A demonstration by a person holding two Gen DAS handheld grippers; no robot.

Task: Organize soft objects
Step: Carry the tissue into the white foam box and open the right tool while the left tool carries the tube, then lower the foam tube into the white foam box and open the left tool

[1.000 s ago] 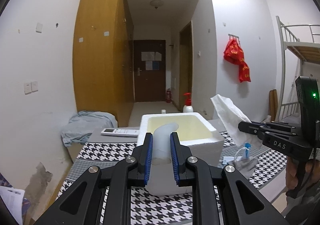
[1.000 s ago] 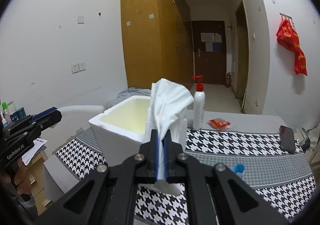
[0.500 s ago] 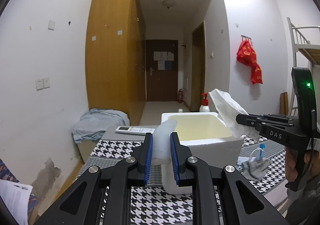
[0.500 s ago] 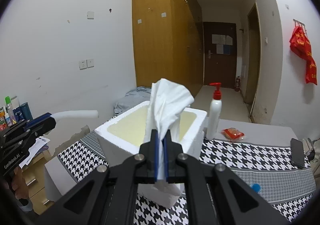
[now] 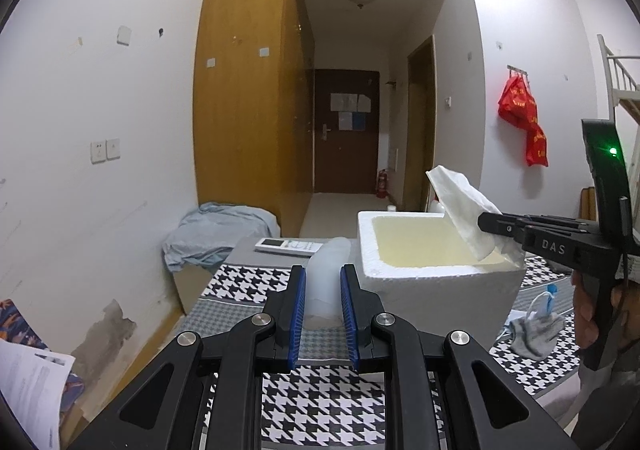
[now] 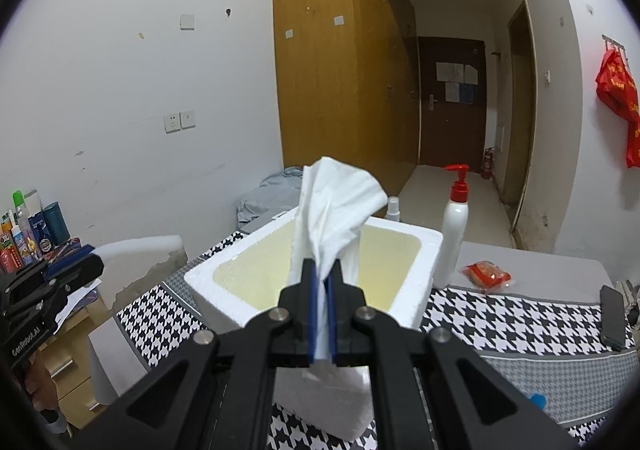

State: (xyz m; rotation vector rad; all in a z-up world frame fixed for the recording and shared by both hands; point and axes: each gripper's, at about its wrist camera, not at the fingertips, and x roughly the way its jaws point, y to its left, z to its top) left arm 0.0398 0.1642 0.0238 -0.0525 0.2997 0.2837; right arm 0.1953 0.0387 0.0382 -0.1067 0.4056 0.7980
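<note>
Ahead of both grippers and below their fingertips, a table draped in black-and-white houndstooth cloth (image 6: 500, 314) carries the largest task item, an open white foam box with a yellowish interior (image 6: 404, 290). From the left gripper (image 5: 323, 292) the box lies forward and to the right, its near left corner just beside the fingertips; from the right gripper (image 6: 321, 298) it lies directly ahead and beneath, the fingertips poised over its near rim. The right gripper is therefore judged the nearer to a release point inside the box. Its jaws are closed almost fully, pinching a crumpled white paper tissue (image 6: 334, 210) whose long axis stands upright, the loose upper end flaring above the pads and a short tail hanging below. The left gripper is closed to a narrow gap on a pale translucent soft foam strip (image 5: 326, 278), which runs forward from between the blue pads and curves upward beyond them. To the right of the box as the right gripper sees it stand a white pump bottle with a red head (image 6: 454, 234), a small red packet (image 6: 486, 275) and a dark phone (image 6: 612, 316). The coming move is judged to turn on carrying the tissue forward and down into the box.
</note>
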